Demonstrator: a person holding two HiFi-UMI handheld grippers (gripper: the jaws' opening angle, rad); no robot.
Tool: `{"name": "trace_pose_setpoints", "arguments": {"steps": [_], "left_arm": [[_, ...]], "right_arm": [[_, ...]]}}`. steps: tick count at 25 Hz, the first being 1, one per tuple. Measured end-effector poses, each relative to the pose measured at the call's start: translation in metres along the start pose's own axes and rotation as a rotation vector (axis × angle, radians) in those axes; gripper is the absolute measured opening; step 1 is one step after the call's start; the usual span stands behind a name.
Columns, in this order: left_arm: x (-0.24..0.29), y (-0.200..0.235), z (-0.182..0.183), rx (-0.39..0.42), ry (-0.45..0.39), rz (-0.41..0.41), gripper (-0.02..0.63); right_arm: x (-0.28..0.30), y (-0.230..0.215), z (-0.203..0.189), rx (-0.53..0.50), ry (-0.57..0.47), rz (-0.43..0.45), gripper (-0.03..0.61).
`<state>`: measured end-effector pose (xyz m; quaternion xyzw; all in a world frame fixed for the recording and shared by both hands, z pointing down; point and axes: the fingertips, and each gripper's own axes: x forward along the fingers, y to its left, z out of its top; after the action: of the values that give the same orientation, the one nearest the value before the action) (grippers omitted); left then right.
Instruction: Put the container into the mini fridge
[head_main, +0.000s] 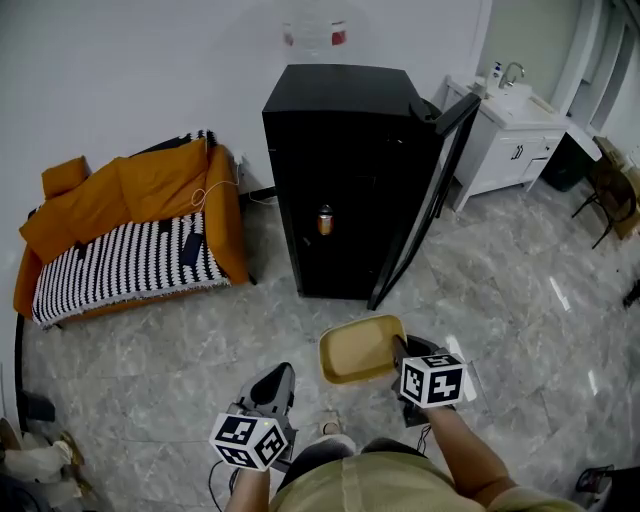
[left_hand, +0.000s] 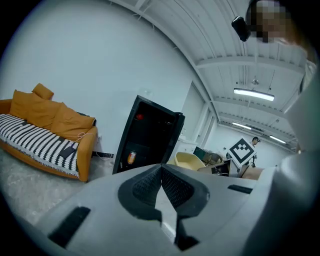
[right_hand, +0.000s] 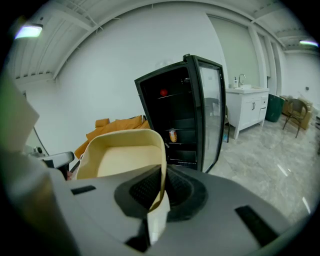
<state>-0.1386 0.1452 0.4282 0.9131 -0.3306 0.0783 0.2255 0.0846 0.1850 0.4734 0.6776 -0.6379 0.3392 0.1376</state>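
right gripper view: my right gripper (right_hand: 161, 189) pinches the container (right_hand: 122, 157) by one thin wall, well short of the open fridge (right_hand: 175, 120); it may twist loose. my left gripper (left_hand: 161, 187) is pressed together, empty.

Mini fridge (head_main: 340, 170): black, standing on the floor, door (head_main: 425, 195) open to the right.
Can (head_main: 325, 220): on a shelf inside.
Container (head_main: 358, 350): tan, empty, before the fridge; your right gripper (head_main: 400, 358) at its rim.
Left gripper (head_main: 277, 383): yours, low, apart from the container.
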Motion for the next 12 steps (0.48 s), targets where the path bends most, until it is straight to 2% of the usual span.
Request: {"name": "trace_pose_setpoints", "arguments": {"steps": [5, 12], "left_arm": [[0.002, 0.030, 0.006, -0.019, 0.007, 0.011, 0.021], [0.003, 0.041, 0.007, -0.007, 0.047, -0.006, 0.021]], "right_arm": [[0.020, 0.010, 0.008, 0.011, 0.006, -0.020, 0.029], [0.047, 0.018, 0.024, -0.009, 0.022, -0.025, 0.029]]}}
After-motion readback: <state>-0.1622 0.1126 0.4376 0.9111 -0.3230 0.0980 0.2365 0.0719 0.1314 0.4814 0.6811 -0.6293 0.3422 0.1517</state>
